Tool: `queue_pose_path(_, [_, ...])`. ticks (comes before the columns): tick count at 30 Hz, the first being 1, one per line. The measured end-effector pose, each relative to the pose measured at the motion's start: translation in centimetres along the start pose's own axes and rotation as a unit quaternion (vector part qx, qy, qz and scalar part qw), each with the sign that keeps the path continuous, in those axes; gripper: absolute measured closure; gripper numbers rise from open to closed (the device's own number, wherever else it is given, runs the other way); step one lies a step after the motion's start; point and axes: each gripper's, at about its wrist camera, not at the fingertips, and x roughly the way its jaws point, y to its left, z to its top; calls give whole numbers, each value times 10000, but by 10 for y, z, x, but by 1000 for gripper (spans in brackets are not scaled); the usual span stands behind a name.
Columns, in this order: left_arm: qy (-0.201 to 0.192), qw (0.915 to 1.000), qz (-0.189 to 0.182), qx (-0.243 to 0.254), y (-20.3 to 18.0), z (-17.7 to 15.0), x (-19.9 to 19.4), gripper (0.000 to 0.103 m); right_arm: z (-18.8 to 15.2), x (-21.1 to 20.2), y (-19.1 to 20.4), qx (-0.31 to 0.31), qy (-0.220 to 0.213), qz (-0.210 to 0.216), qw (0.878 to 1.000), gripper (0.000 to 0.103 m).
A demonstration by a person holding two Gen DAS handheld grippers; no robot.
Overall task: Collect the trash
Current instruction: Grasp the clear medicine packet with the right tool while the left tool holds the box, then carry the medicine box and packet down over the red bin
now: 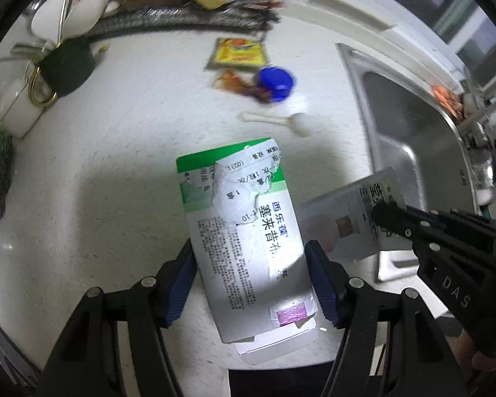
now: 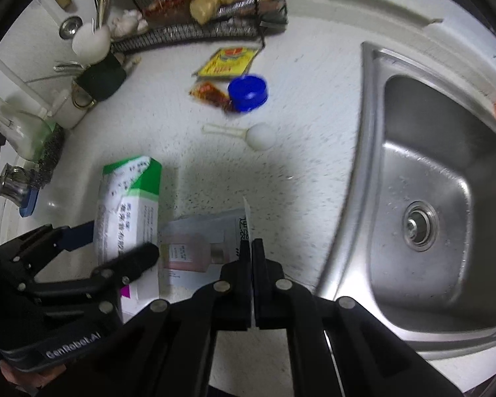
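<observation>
A green and white medicine box (image 1: 234,198) with a torn label sits between the blue pads of my left gripper (image 1: 250,248), which is shut on its sides. From the right wrist the same box (image 2: 129,198) shows at the left, still inside the left gripper (image 2: 115,248). My right gripper (image 2: 252,248) is shut on the edge of a flat sachet (image 2: 198,244) printed with a pink bottle. In the left wrist view that sachet (image 1: 347,211) hangs beside the box from the right gripper (image 1: 380,213). Further back on the white counter lie a blue cap (image 1: 276,82), a yellow packet (image 1: 238,53), a red-orange wrapper (image 1: 234,82) and a white plastic spoon (image 1: 277,120).
A steel sink (image 2: 430,281) fills the right side, its rim close to the right gripper. A wire rack (image 2: 198,33) with food packets runs along the back. A dark green holder (image 1: 66,66) with white utensils and a glass flask (image 2: 16,125) stand at the left.
</observation>
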Motion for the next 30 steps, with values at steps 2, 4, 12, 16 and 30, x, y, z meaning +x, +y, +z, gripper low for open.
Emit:
queue_pose_path(2, [-112,9999,-56,107,-12,-3,-12,40,-3,-12,-7,17,-129,-26,9999,102])
queue_pose_path(4, [-200,9996,-79,197,-22,-3,-21,40,-5,-25,-14,48,-249,-36,9997,102])
queue_pose_path(12, [-526,9968,-65,600,-72,-23,-57,40,-34,-83,-33,185,-804,-184,9964,102])
queue_pose_path(16, [-688,9940,-93,850,-101,-39,-72,40,-60,-110,-46,307,-1034,-238,9939,102])
queue_pose_path(30, [-771,9849,-206,1534,-204,-141,-96,40,-187,-173,-87,902,-1363,-587,9848,102])
